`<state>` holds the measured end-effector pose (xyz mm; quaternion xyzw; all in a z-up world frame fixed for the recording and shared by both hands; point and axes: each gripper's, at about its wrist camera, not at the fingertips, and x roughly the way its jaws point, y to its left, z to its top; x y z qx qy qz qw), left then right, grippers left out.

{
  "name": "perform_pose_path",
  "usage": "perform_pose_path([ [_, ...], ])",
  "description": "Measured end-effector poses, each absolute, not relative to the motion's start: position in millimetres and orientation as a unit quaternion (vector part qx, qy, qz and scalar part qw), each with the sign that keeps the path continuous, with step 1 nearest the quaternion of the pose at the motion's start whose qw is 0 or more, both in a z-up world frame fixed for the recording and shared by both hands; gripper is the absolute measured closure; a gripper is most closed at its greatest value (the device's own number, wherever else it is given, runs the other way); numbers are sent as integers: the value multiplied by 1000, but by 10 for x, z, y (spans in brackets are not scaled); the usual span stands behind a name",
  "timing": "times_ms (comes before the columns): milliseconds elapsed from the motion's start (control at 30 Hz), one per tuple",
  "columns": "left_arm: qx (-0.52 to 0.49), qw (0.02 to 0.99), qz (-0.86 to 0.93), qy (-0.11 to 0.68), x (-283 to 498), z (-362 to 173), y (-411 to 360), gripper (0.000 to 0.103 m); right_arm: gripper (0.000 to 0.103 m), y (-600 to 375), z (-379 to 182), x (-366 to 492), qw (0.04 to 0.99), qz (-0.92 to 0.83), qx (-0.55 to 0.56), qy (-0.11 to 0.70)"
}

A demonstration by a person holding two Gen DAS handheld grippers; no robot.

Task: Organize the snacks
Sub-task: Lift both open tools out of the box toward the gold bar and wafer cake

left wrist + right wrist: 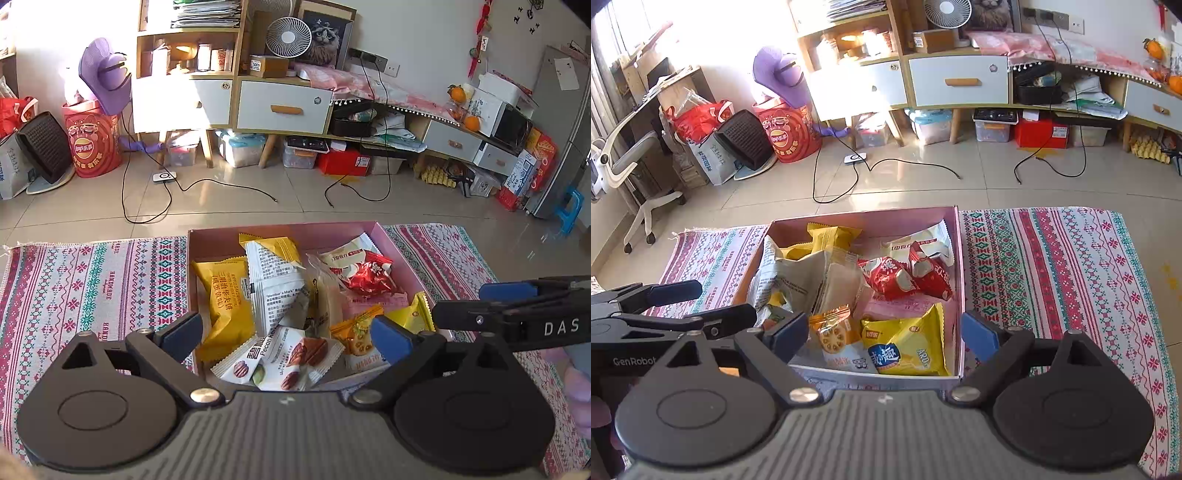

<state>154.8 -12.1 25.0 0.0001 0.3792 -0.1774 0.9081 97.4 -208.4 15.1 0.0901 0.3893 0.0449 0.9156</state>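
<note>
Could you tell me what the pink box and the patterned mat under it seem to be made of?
Shallow pink box: probably matte cardboard, judging by its thin, flat, straight-edged walls. Patterned pink-and-green mat: woven fabric, with visible weave and a frayed edge.

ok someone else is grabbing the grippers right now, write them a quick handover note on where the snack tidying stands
Left gripper: open, nothing between the jaws, hovering over the near left part of the pink box.
Right gripper: open, empty, over the near right corner of the same box.
Snacks: all in view are inside the box, which sits on the patterned cloth, in a loose pile: yellow packets, a white Member's Mark bag, red packets, a pecan pack.
Done: no snacks lie on the visible cloth.
Left: the pile is jumbled; straighten it if neat rows are wanted.
</note>
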Motion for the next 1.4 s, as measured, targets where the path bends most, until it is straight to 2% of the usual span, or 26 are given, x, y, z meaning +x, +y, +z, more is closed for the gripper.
perform_pose_path([
  [433,36,905,-197,374,1112,190,81,0,7,-1973,61,563,920,46,58,384],
  [800,65,903,-202,374,889,-57,243,0,5,-1747,-112,420,920,71,36,383],
  [1067,142,890,-213,377,855,-350,304,0,4,-1520,-289,354,920,92,3,381],
  [1400,179,879,-270,349,1022,-574,466,0,4,-1413,-541,385,917,86,-31,389],
])
